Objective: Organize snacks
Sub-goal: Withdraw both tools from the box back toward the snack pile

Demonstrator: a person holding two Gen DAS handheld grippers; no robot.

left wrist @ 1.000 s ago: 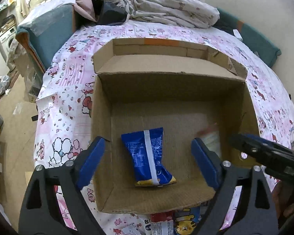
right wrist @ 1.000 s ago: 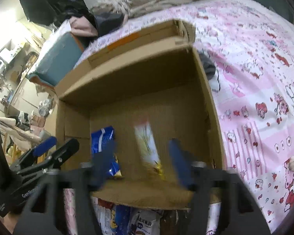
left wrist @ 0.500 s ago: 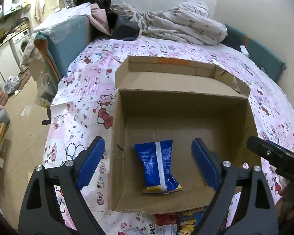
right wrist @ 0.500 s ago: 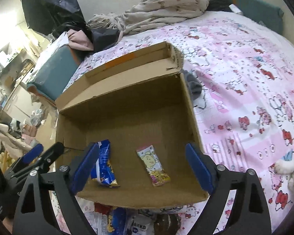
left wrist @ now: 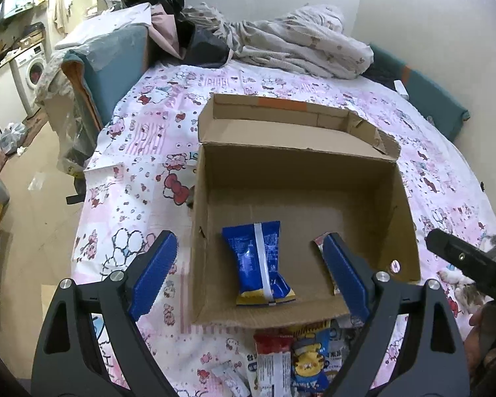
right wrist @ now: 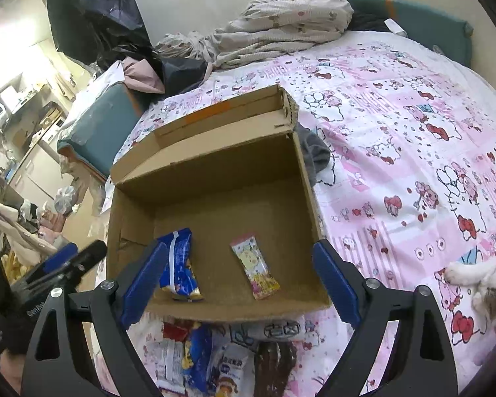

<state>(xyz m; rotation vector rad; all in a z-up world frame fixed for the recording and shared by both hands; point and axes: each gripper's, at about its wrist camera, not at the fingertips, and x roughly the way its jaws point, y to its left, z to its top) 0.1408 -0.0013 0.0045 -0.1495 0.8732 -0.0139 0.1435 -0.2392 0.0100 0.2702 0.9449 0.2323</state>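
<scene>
An open cardboard box (left wrist: 297, 172) (right wrist: 215, 155) lies on a pink cartoon-print bedspread. On its floor are a blue snack packet (left wrist: 259, 261) (right wrist: 180, 264) at the left and a small pink-and-yellow packet (right wrist: 254, 268) to its right. In the left wrist view my right finger half hides the small packet (left wrist: 319, 241). My left gripper (left wrist: 248, 248) hovers open above the box's near left corner, holding nothing. Over the near edge of the box my right gripper (right wrist: 239, 254) is open and empty too. A pile of loose snack packets (left wrist: 297, 354) (right wrist: 201, 354) lies in front of the box.
A cat (right wrist: 479, 278) (left wrist: 492, 248) lies on the bedspread at the right, close to the box's near corner. Crumpled bedding (left wrist: 297, 46) and dark bags are heaped at the far end. A teal padded block (left wrist: 115, 63) stands at the left; the floor drops away beyond it.
The small pink-and-yellow packet dropped from between my right gripper's fingers onto the box floor. Both grippers have drawn back and up from the box, and the right jaws have widened.
</scene>
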